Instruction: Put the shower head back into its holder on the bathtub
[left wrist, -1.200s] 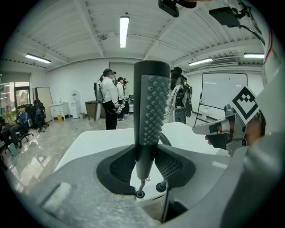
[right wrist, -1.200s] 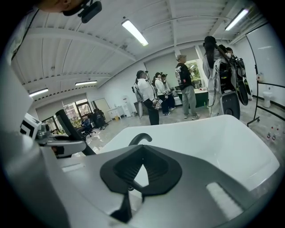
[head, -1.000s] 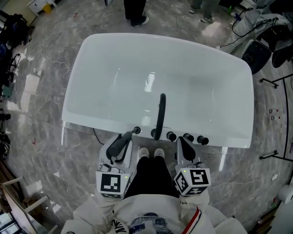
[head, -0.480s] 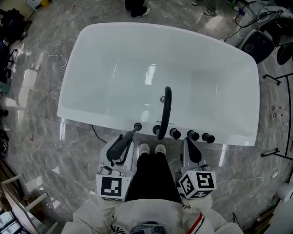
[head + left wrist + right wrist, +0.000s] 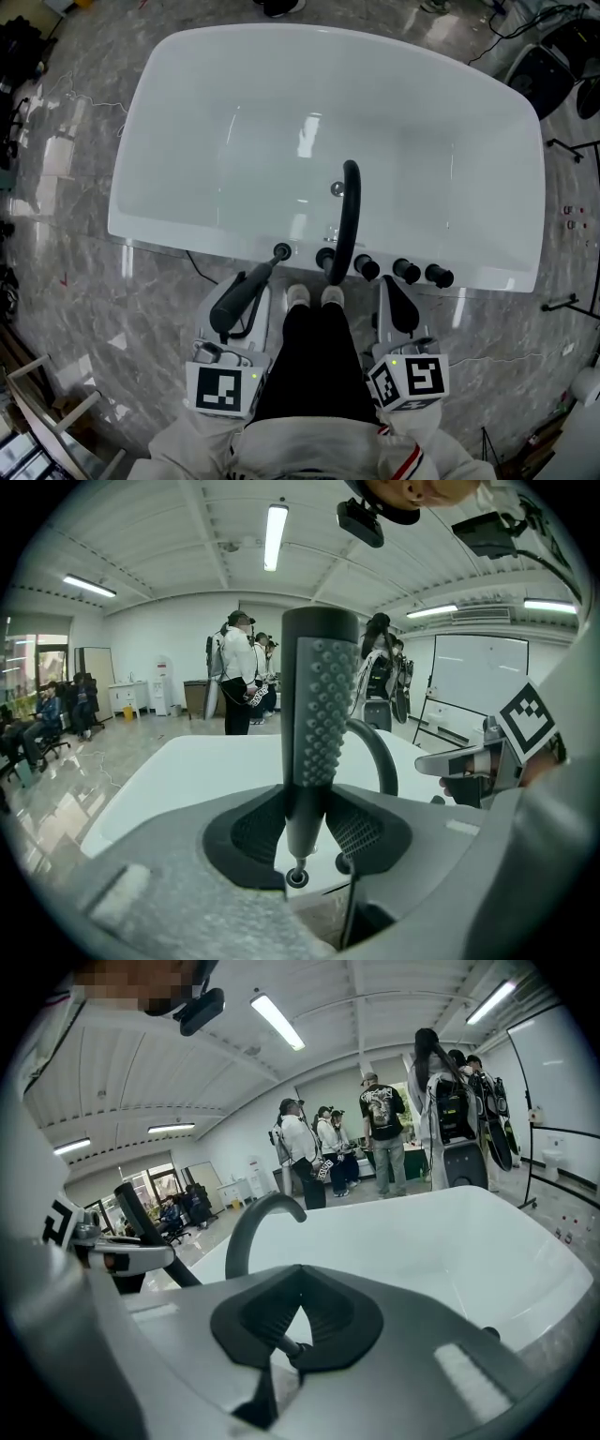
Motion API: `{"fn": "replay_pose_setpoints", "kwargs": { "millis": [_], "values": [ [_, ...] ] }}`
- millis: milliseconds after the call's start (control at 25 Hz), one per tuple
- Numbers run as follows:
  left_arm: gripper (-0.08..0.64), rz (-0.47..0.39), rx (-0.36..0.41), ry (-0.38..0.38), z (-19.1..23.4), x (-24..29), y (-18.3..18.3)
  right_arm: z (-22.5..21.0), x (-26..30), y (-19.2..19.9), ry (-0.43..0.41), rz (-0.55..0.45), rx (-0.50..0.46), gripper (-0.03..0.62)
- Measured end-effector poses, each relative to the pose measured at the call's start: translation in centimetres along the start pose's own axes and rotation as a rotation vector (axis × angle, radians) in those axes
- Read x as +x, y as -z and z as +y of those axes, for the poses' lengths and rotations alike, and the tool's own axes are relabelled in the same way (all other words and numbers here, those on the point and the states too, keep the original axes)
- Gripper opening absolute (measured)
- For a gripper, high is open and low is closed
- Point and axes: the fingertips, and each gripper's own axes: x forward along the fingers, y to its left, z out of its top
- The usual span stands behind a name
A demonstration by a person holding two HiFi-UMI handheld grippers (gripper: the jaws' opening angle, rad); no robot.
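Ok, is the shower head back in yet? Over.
Left gripper shut on shower head; right gripper shut, empty. Its end at the holder, not seated. Faucet beside, not blocking.

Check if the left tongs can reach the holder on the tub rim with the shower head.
Probably yes: the left tongs grip the shower head, its lower end hangs just above the holder, and nothing stands between.
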Motion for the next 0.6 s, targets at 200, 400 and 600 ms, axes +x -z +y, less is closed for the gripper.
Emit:
{"fn": "replay_pose_setpoints", "kwargs": {
  "millis": [200,400,600],
  "values": [
    [0.141,0.024,-0.006,0.000,0.2,1.0,1.5,-0.6,1.1,1.3,0.009,0.008,0.001,0.005],
    [0.141,0.029,-0.016,0.004,0.3,2.3,3.5,-1.2,1.7,2.8,0.020,0.018,0.024,0.005],
    [0.141,0.056,-0.026,-0.007,0.6,3.7,4.7,-1.8,2.2,3.5,0.032,0.030,0.022,0.005]
  ]
}}
